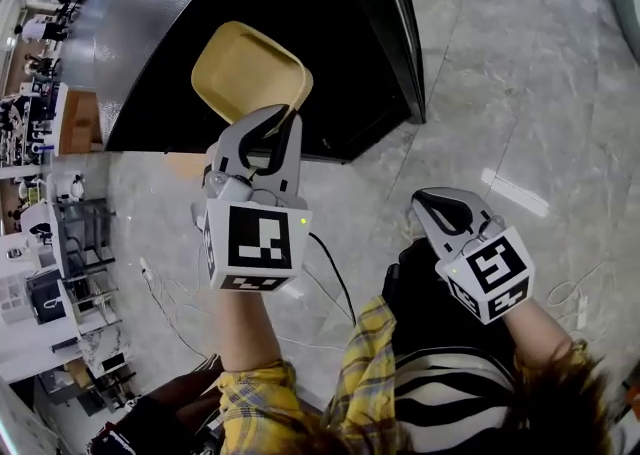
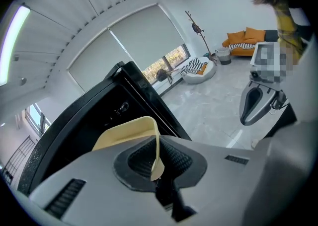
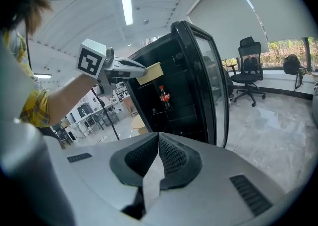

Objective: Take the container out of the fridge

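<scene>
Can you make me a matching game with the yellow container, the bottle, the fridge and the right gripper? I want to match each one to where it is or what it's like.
Things:
1. container
2. bottle
3. fridge
4. right gripper

Places or states:
A. shut, holding nothing
B. black, with shelves inside
C. pinched by its rim in the left gripper
D. standing on a shelf in the fridge

Pairs: 1-C, 2-D, 3-B, 4-A

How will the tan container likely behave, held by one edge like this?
Probably light: the tan container sticks out from the left gripper, pinched only at its rim. Likely fairly stiff, since no sag shows. The thin rim looks smooth, so it might pivot.
</scene>
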`<control>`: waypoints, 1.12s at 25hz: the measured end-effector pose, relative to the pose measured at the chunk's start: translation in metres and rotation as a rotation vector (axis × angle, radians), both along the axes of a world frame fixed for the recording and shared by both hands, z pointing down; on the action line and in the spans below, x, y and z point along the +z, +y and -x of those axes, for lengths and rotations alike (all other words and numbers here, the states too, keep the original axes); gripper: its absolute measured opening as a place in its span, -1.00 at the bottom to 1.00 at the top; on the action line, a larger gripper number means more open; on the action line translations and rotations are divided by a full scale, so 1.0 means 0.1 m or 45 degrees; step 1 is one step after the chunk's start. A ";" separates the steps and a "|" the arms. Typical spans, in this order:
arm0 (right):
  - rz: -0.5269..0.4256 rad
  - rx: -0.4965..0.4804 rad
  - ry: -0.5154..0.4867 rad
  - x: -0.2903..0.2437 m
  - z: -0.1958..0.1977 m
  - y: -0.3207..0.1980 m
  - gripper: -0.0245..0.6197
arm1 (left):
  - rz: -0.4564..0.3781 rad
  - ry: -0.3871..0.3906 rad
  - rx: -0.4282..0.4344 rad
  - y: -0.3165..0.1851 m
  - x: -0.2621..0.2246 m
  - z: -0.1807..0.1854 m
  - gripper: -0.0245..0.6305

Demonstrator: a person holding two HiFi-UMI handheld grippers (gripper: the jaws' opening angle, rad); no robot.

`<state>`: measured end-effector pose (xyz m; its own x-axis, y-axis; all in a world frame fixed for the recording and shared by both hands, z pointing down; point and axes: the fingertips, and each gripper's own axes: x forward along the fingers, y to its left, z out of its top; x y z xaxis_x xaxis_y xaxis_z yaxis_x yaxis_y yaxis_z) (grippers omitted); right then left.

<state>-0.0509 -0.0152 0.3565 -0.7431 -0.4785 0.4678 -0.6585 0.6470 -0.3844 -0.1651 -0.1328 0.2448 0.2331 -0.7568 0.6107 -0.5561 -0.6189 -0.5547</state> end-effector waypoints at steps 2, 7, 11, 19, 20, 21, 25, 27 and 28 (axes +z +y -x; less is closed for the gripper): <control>-0.013 -0.012 0.008 -0.02 -0.04 0.03 -0.83 | -0.006 0.021 -0.010 0.09 -0.01 -0.04 -0.83; -0.019 -0.027 0.014 -0.07 -0.13 0.15 -0.83 | 0.001 0.060 -0.028 0.33 -0.03 -0.15 -0.83; -0.043 -0.050 0.036 -0.13 -0.21 0.22 -0.83 | -0.019 0.133 -0.054 0.53 -0.07 -0.22 -0.83; -0.093 -0.068 0.058 -0.32 -0.37 0.24 -0.83 | -0.021 0.175 -0.076 0.94 -0.11 -0.37 -0.83; -0.104 -0.070 0.059 -0.35 -0.37 0.23 -0.83 | -0.025 0.175 -0.082 0.98 -0.12 -0.36 -0.83; -0.114 -0.072 0.060 -0.38 -0.38 0.21 -0.83 | -0.029 0.180 -0.089 1.01 -0.13 -0.36 -0.83; -0.148 -0.072 0.056 -0.55 -0.45 0.15 -0.83 | -0.037 0.192 -0.112 1.13 -0.18 -0.37 -0.83; -0.164 -0.072 0.052 -0.63 -0.47 0.11 -0.83 | -0.032 0.185 -0.114 1.19 -0.18 -0.38 -0.83; -0.172 -0.072 0.053 -0.66 -0.49 0.09 -0.83 | -0.029 0.182 -0.115 1.22 -0.17 -0.38 -0.83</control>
<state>-0.0024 -0.0059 0.2905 -0.7520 -0.4972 0.4327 -0.6332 0.7274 -0.2646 -0.1273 -0.0103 0.2276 0.2467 -0.7916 0.5590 -0.6829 -0.5513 -0.4793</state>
